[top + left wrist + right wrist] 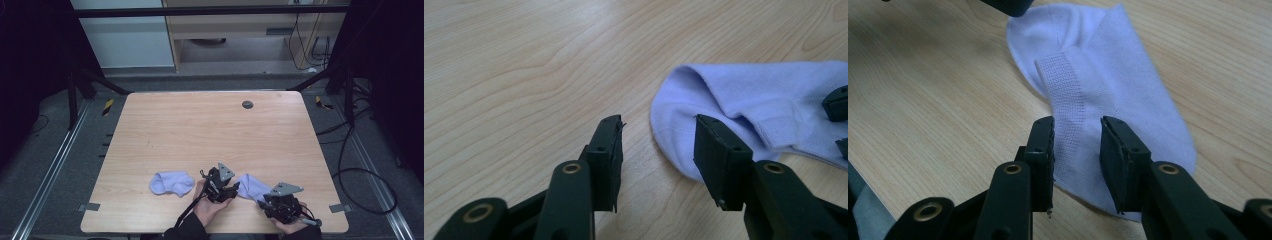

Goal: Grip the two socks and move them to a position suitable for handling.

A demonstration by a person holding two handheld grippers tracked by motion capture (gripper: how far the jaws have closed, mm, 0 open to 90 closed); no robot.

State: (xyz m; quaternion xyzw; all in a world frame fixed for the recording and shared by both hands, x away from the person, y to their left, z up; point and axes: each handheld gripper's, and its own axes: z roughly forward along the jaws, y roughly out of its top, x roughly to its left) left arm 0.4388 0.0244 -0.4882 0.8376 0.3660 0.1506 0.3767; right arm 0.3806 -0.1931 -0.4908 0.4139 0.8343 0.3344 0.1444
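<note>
A pale lilac knitted cotton sock (250,186) lies flat on the light wooden desk (210,135), near the desk's front edge and right of its middle; this sock serves as the landmark. In the left gripper view its rounded end (684,125) points toward the camera, and in the right gripper view its ribbed cuff band (1065,95) runs down the middle of the fabric. The left hand-held gripper (220,186) sits just left of the sock, at its rounded end; its own camera (656,150) shows the two black jaws standing apart, one over bare wood and the other over the edge of the sock, with nothing pinched between them, so it is released. The right hand-held gripper (281,202) sits just beside the sock on its front right side; seen from its own camera (1077,160), the jaws straddle the ribbed band, the fabric lying between them, and the pads stand clear of the cloth on both sides, so it too is released rather than grasping. Each tool is carried by a hand that enters from the front edge of the desk. Well to the left of the sock lies a second pale lilac sock (171,182), crumpled, apart from both tools. Far behind the sock, near the back edge of the desk, is a small dark round cap (247,104) set in the wood.
</note>
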